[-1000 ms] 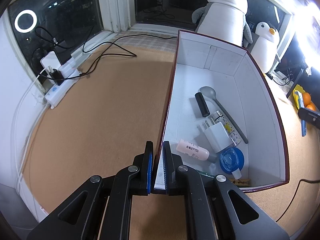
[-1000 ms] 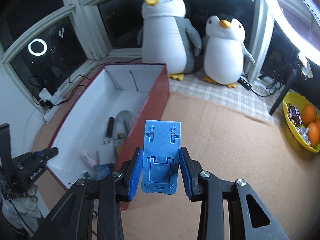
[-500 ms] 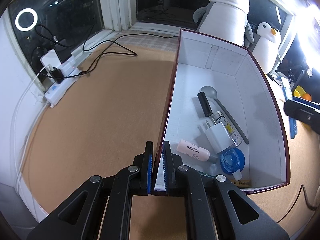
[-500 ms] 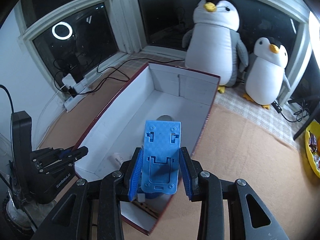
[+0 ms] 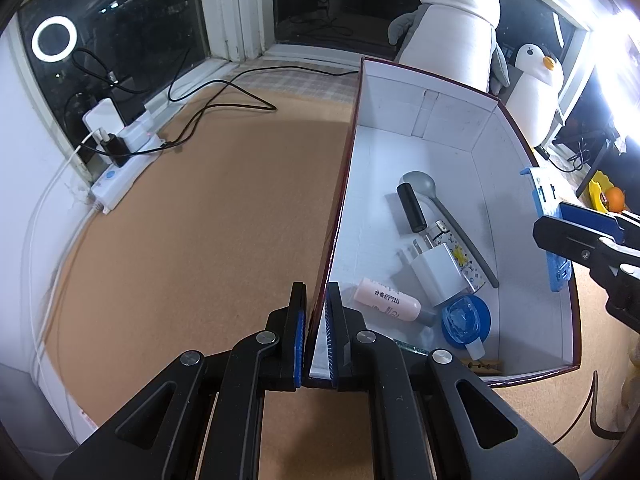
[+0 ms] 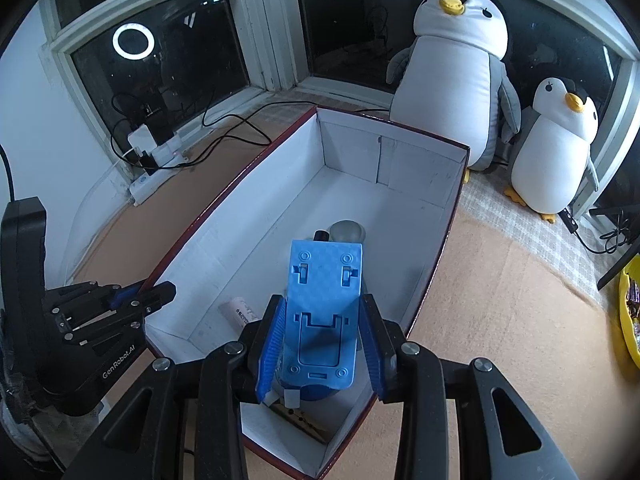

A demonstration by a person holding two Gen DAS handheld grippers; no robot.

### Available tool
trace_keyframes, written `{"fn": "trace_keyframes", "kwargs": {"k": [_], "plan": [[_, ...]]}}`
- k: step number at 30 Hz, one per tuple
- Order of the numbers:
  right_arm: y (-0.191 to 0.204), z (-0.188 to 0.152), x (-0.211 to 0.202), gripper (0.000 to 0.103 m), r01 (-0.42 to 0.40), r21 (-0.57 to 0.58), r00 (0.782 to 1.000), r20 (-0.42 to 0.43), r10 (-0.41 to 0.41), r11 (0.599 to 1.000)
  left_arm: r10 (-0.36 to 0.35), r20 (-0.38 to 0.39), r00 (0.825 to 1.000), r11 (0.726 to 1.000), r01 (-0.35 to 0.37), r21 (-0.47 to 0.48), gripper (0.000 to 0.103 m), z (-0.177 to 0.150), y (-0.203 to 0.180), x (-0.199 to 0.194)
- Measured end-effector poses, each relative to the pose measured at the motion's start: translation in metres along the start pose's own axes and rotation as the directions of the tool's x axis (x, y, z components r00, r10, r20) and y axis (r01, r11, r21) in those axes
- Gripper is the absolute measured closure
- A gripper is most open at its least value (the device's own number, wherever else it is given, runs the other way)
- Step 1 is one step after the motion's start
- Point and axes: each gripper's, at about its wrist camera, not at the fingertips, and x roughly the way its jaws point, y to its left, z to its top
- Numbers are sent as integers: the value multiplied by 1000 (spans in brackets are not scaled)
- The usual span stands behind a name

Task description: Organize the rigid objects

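Observation:
A long box [image 5: 420, 116], white inside and dark red outside, lies on the brown mat. My left gripper [image 5: 316, 336] is shut on the box's near left wall, also seen from the right wrist view [image 6: 132, 300]. My right gripper [image 6: 320, 344] is shut on a blue plastic stand [image 6: 322, 312] and holds it above the near end of the box [image 6: 352, 148]. In the left wrist view the stand [image 5: 546, 200] hangs over the right wall. Inside lie a grey spoon [image 5: 420, 182], a black cylinder [image 5: 412, 208], a white charger [image 5: 434, 272], a pink tube [image 5: 386, 300] and a blue round lid [image 5: 466, 322].
Two plush penguins [image 6: 452, 80] [image 6: 556, 152] stand behind the box by the window. A white power strip [image 5: 120, 168] with black cables [image 5: 224, 100] lies at the far left. A yellow bowl [image 6: 630, 320] sits at the right edge.
My right gripper has carried the blue stand leftward, from beside the box's right wall to above its inside. The left gripper has kept its hold on the wall.

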Motion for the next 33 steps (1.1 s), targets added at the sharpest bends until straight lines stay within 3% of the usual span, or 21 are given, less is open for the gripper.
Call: {"fn": "trace_keyframes", "kwargs": {"k": [22,26,29,33], "plan": [[-14,-7,-17,56,5,44,1000,19,-6,999,2,13,1000,1000,-2,15,95,1,-2,-10],[-23,-11,-27,46,11,68,999,39,-14,998,-4,20,1000,1000,4,16,95,2,-2,-15],[-28,-14,-33,46,11,84,999,47,-15,996,-3,28,1000,1000,2,18,95,3,-3,-19],[-33,-20,-43,42,24,105,998,60,-31,994,6,54,999,1000,-7,16,84,3,-3,-29]]}}
